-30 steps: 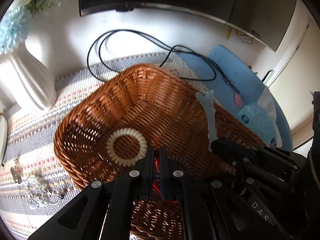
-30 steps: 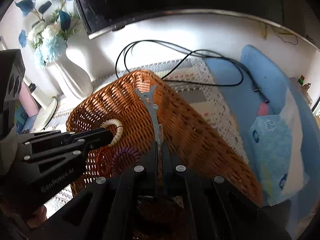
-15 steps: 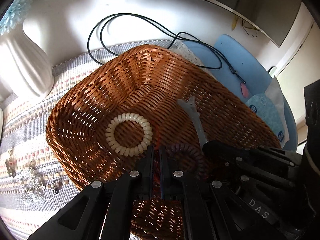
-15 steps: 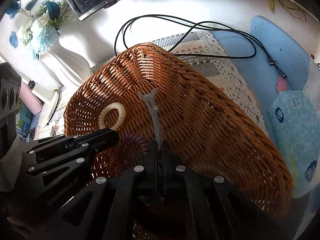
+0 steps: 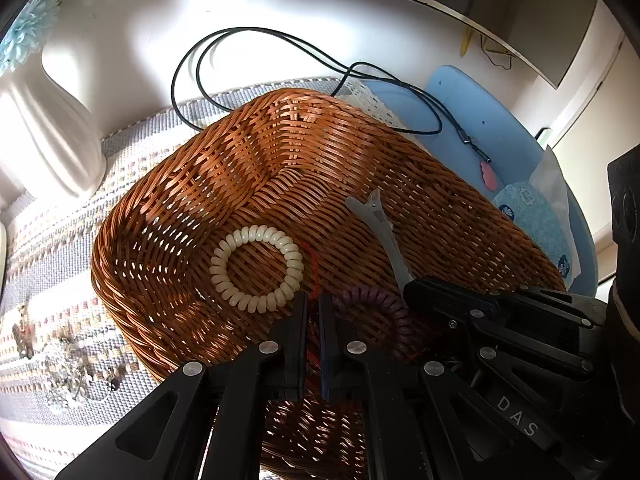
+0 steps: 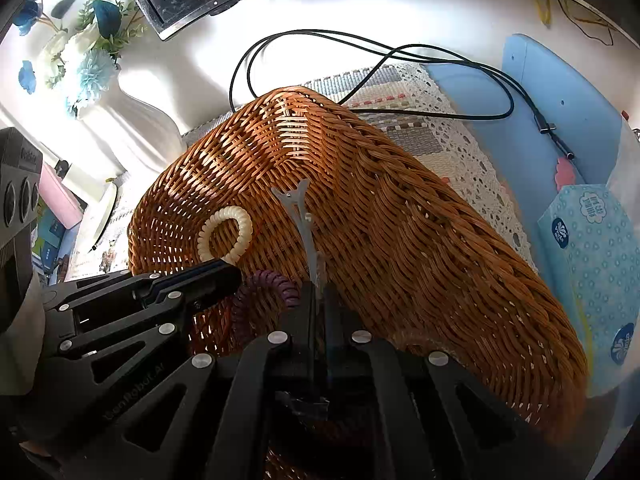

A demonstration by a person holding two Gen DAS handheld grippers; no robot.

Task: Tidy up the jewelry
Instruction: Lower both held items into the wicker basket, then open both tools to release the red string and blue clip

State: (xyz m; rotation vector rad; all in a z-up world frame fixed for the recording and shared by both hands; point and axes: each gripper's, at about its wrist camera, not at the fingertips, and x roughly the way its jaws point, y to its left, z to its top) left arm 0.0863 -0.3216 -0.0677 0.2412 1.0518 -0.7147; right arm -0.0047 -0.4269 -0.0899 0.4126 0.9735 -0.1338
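A brown wicker basket (image 5: 280,168) (image 6: 400,216) holds a cream spiral hair tie (image 5: 256,268) (image 6: 224,236) and a purple spiral hair tie (image 5: 380,308) (image 6: 264,288). My right gripper (image 6: 319,288) is shut on a clear grey hair clip (image 6: 302,220) (image 5: 384,232) and holds it low inside the basket. My left gripper (image 5: 313,300) is nearly shut on a thin red cord (image 5: 314,268) inside the basket, between the two hair ties. The right gripper also shows in the left wrist view (image 5: 412,284), and the left gripper in the right wrist view (image 6: 234,274).
A white vase (image 5: 44,136) with blue flowers stands to the left. Small metal jewelry (image 5: 68,364) lies on the woven mat (image 5: 48,240) left of the basket. A black cable (image 5: 320,60) loops behind it. A blue tissue pack (image 6: 592,264) lies at the right.
Both grippers have moved down and forward into the basket. The hair clip has come lower, close to the basket floor. The purple hair tie has come into view.
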